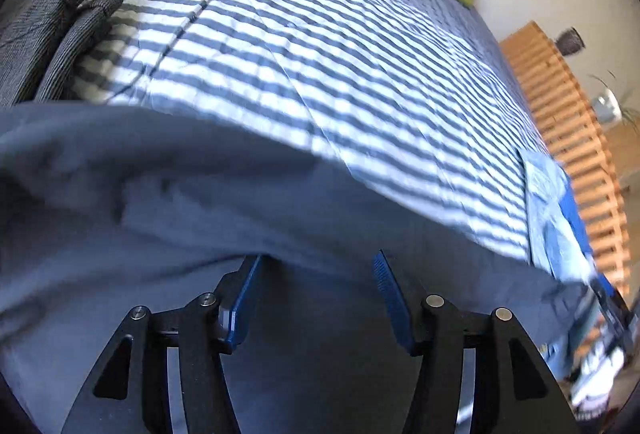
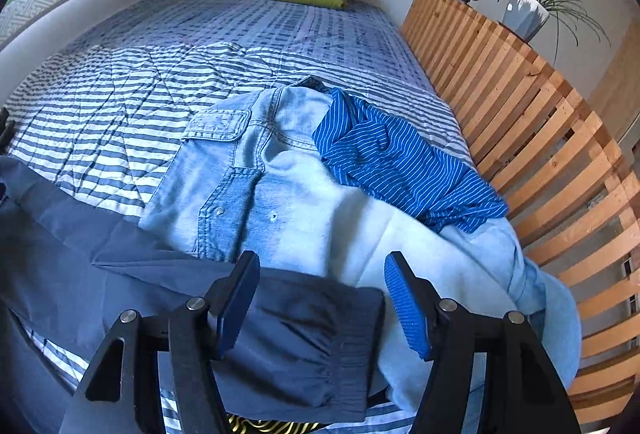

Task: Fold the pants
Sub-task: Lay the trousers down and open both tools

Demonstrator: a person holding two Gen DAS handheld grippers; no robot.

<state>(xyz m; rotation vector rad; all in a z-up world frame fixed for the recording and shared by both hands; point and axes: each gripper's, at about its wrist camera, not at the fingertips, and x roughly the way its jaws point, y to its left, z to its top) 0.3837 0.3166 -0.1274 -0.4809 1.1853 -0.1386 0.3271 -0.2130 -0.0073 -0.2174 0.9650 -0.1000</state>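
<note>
Right, pants (image 2: 280,334): dark blue-grey, elastic cuff end lies directly between my right gripper (image 2: 322,298) fingers, jaws wide open, holding nothing. Long axis runs leftward from the cuff across the striped bed (image 2: 120,106) to my left gripper (image 1: 318,290), also wide open over the cloth, gripping nothing. Fabric is soft and wrinkled, partly bunched. Cuff overlaps the denim shirt (image 2: 248,174); blue striped shirt (image 2: 400,162) lies beyond that.

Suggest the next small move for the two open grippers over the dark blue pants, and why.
Probably close the right gripper on the elastic cuff of the dark blue pants. Its jaws stand open around that cuff, which overlaps the denim shirt; the left gripper is open too, so nothing is held yet.
</note>
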